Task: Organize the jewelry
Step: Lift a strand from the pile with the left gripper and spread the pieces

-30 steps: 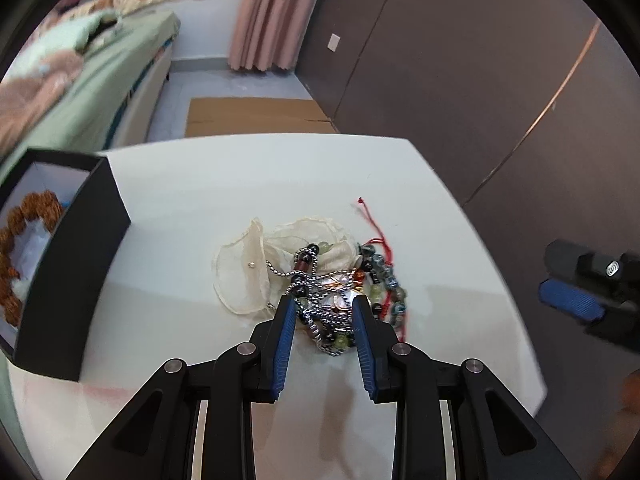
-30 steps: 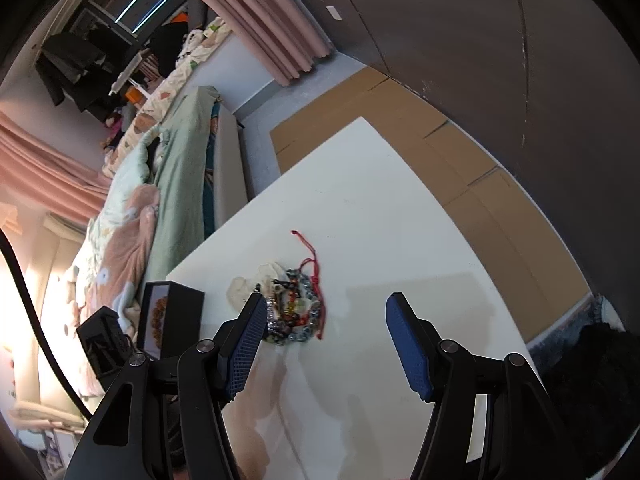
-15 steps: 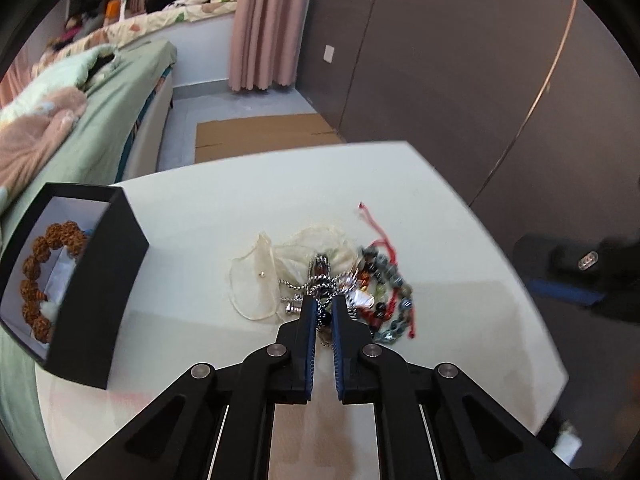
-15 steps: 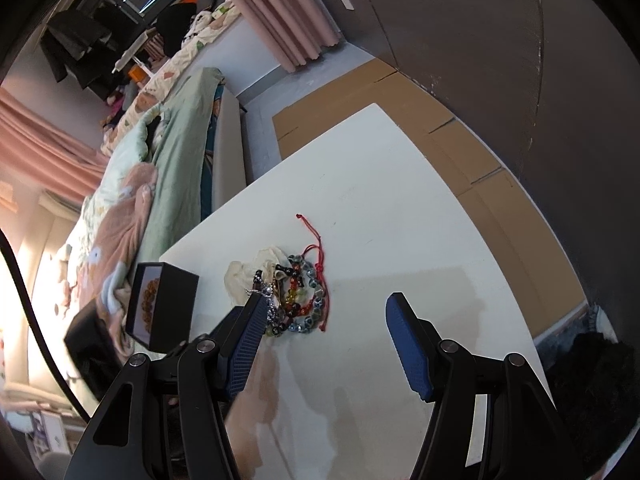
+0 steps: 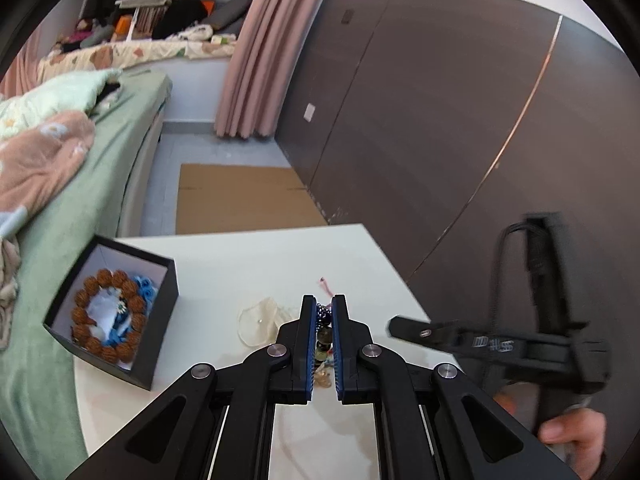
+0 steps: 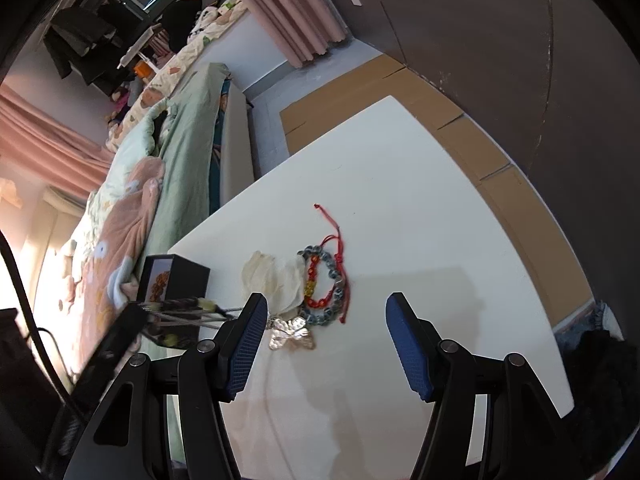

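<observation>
Through my left wrist camera, my left gripper (image 5: pixel 324 308) is pinched nearly closed on a beaded chain (image 5: pixel 323 334), which hangs between the blue pads above the white table (image 5: pixel 248 264). A cream pouch (image 5: pixel 260 320) lies just beyond, and an open black box (image 5: pixel 116 312) with a brown bead bracelet (image 5: pixel 106 316) sits at the table's left edge.

Through my right wrist camera, my right gripper (image 6: pixel 326 308) stands wide with nothing between its pads. Ahead on the table lie a grey-bead bracelet (image 6: pixel 330 288), a red cord bracelet (image 6: pixel 338 248) and a silver butterfly pendant (image 6: pixel 290 334).
</observation>
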`<state>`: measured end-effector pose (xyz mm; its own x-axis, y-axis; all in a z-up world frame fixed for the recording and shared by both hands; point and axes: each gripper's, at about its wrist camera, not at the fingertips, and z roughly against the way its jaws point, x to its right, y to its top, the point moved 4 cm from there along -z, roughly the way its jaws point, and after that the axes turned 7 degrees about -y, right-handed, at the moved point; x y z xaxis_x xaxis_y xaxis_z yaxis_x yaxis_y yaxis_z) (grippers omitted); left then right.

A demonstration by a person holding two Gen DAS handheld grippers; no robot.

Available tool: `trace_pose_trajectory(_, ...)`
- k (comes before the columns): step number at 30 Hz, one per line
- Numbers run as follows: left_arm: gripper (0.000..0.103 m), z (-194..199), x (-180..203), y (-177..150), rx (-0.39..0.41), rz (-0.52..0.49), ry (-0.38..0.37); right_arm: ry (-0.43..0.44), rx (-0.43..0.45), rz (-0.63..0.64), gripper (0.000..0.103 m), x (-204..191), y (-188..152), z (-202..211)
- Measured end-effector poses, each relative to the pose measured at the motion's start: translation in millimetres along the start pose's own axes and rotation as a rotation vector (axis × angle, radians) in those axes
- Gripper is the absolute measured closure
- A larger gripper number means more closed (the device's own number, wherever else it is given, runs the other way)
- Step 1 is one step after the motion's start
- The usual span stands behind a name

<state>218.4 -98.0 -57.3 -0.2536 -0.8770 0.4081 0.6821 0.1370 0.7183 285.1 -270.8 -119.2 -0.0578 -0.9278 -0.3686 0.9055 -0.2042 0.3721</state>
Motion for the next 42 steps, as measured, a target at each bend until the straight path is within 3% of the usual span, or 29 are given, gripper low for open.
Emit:
trace_pose_trajectory(5,0.096,20,3,6,0.013,0.031,-0.071,0.02,-0.019,-0.012,0.04,-4,-3,-5)
trace_pose_trajectory(13,0.096,51,5,24,0.052,0.02,-0.053,0.079,-0.038,0.001,0.04,-25,-8,-10)
trace_pose_trajectory(19,0.102,51,0,28,0.068,0.022,-0.025,0.309,-0.104,-0.037,0.04,-48,-14,-12)
trace_pose_trajectory(23,0.102,41,-6,22,0.064,0.022,-0.006,0.379,-0.141,-0.03,0.04,-59,-23,-15)
trace_pose_trajectory(29,0.102,40,-26,18,0.06,0.082,-0.002,0.277,-0.15,-0.006,0.04,-53,-25,-24)
trace_pose_trajectory(34,0.102,69,-21,39,0.122,0.08,-0.015,0.11,-0.198,0.054,0.04,-48,-28,-45)
trace_pose_trajectory(37,0.102,89,-9,53,0.166,0.047,-0.024,0.106,-0.28,0.074,0.04,-56,-40,-65)
trace_pose_trajectory(42,0.102,123,5,69,0.242,0.025,-0.038,0.111,-0.275,0.098,0.042,-69,-45,-67)
